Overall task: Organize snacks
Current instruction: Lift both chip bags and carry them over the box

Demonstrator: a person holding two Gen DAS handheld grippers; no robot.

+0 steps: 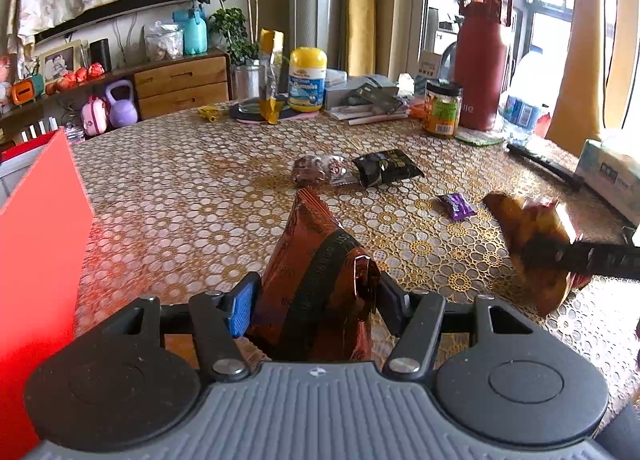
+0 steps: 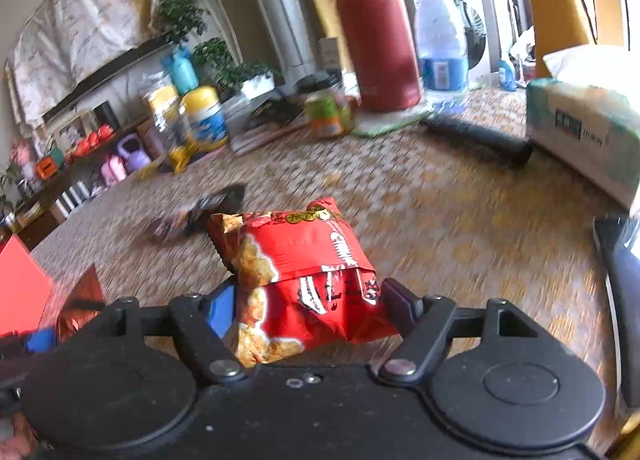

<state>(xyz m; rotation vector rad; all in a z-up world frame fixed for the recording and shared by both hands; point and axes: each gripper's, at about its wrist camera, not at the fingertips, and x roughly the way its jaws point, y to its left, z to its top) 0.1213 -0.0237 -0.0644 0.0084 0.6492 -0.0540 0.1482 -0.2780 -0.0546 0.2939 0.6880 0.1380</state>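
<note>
Currently you hold one snack in each gripper. The left gripper [image 1: 316, 300] has its jaws clamped on a brown foil packet [image 1: 316, 260], creased where the pads press, its free end pointing up and away over the table [image 1: 180, 199]. The right gripper [image 2: 308, 300] has its jaws closed on a red crisp bag [image 2: 296, 260], folded across the middle, clear of the tablecloth as far as the right wrist view shows.

Step in hand, as judged: carry, with both pickups done. The red box [image 1: 36, 240] at the left edge is the likely destination, though its inside is hidden.

Still loose on the table: a black packet [image 1: 386, 167], a clear-wrapped brown sweet [image 1: 316, 171] just beside it, and a small purple sweet [image 1: 456, 205] nearer you.

Next move calls for bringing each gripper over the box opening before you spread the jaws, one at a time so that the two bags do not collide. The right wrist view is blurred, so fine detail there is uncertain.
</note>
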